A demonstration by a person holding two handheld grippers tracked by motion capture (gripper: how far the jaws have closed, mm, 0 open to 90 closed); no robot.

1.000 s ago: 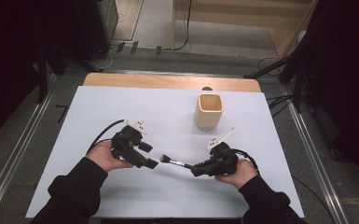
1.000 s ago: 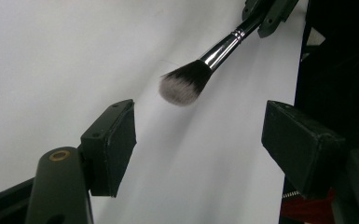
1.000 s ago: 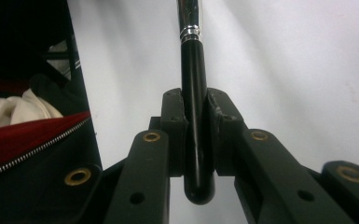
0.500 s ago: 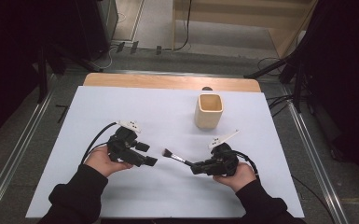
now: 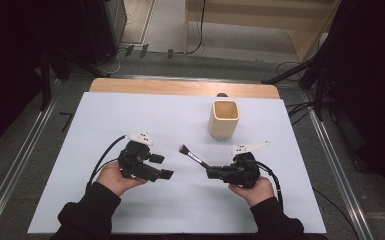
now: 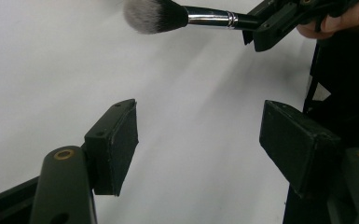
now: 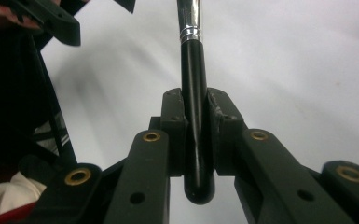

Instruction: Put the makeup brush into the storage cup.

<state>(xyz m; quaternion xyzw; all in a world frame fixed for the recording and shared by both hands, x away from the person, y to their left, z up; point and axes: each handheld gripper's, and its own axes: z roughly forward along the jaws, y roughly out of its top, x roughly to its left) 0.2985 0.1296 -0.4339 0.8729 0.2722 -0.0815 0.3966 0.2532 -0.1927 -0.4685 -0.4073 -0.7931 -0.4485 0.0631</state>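
Makeup brush: glossy black handle, silver ferrule, soft grey bristles, centre table, clamped by right gripper; the right gripper view shows the rounded handle end. Left gripper: jaws apart. Square wooden cup far right.

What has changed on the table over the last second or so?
Very little. The right gripper has swung the makeup brush slightly, its bristles now pointing more up the table, away from the left gripper. Its fingers stay clamped on the handle; the left gripper stays open and the wooden cup has not moved.
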